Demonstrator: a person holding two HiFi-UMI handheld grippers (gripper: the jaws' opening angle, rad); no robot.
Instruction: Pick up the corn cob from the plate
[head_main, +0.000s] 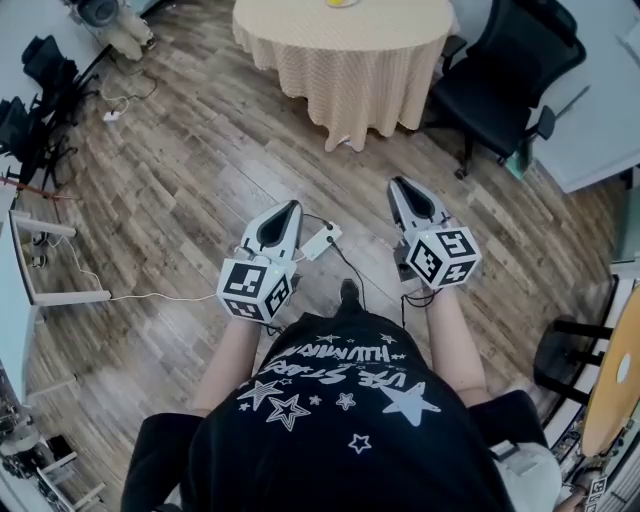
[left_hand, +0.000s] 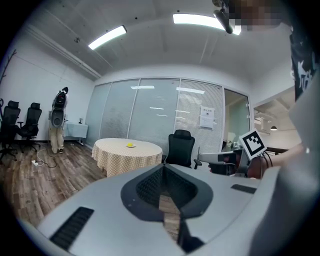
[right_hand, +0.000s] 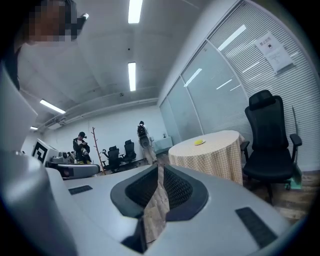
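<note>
**Head view:** the left hand-held gripper (head_main: 290, 207) and the right hand-held gripper (head_main: 400, 184) are held low in front of the person. Both point forward at the round table (head_main: 345, 70), which is well apart from them. The corn cob (head_main: 341, 2) shows as a yellow speck at the table's far edge. The right one looks slightly nearer.

**Left gripper view:** the jaws are closed on nothing. The cob (left_hand: 130, 145) lies far ahead, a little left of their line.

**Right gripper view:** the jaws are likewise together and empty. The cob (right_hand: 199, 142) lies ahead to the right, too small to tell its long axis.
</note>
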